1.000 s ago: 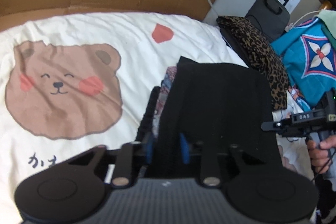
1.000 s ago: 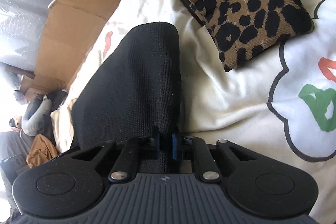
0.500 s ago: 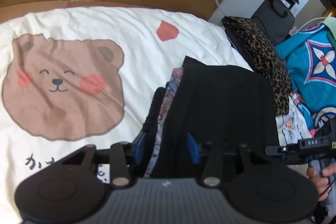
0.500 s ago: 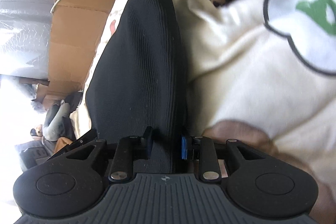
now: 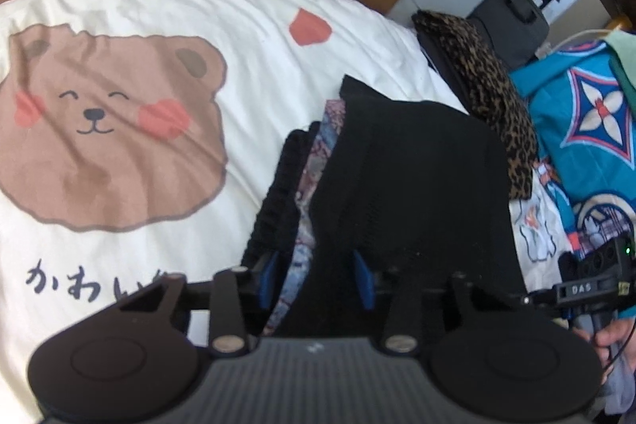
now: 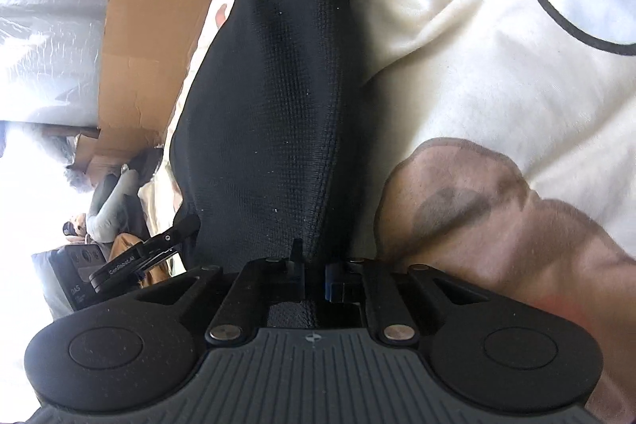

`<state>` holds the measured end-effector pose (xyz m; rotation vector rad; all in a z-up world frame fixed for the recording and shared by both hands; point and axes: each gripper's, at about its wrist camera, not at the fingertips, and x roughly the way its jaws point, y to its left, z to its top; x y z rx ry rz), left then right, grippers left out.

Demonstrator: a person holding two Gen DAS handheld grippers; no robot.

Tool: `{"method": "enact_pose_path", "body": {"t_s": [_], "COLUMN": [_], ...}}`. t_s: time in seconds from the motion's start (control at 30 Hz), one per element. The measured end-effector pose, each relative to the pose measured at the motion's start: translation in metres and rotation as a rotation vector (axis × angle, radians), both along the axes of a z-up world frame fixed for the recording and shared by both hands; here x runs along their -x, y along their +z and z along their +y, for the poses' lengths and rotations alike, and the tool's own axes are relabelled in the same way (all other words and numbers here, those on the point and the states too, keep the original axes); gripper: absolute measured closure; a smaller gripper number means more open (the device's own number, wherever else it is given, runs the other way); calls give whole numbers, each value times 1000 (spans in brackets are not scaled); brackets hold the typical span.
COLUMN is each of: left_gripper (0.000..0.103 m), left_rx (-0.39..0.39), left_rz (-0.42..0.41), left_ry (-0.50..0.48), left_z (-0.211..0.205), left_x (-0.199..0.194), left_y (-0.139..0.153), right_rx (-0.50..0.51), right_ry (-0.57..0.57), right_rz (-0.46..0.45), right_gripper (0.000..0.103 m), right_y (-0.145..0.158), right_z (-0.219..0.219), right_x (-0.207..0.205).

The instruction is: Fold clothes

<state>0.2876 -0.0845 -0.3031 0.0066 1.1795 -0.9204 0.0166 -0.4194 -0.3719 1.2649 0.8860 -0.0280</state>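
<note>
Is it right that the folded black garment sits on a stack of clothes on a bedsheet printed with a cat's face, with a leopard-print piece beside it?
Not quite. The left wrist view shows the bedsheet printed with a smiling brown bear's face, not a cat's. The rest holds: the black garment tops a stack of clothes, with the leopard-print piece beside it.

The folded black knit garment covers most of the patterned blue-grey cloth beneath; only its 9 o'clock edge shows. The cream bear-print bedsheet lettering is cut off at 7 o'clock by the left gripper body. The person's hand is cropped at 4 o'clock.
</note>
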Motion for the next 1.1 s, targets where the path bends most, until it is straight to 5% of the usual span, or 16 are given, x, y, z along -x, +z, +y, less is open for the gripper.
{"method": "enact_pose_path", "body": {"t_s": [0.5,0.7,0.8,0.93,1.1], "left_gripper": [69,66,52,39,37], "left_rx": [35,1,10,50,34], "left_rz": [73,21,16,6,47], "left_ry": [-55,-66,-47,-53,-63], "left_z": [10,7,1,-14,-34], "left_x": [19,7,-6,-14,-25], "left_y": [-1,10,16,22,9], "right_rx": [13,58,79,76,69], "right_ry": [57,57,28,-16,-34], "right_rz": [38,78,72,69,63], "right_gripper": [96,83,61,61,61], "right_y": [29,20,18,13,8], "right_z": [-8,-12,-18,-28,-29], "right_x": [28,27,28,26,19]}}
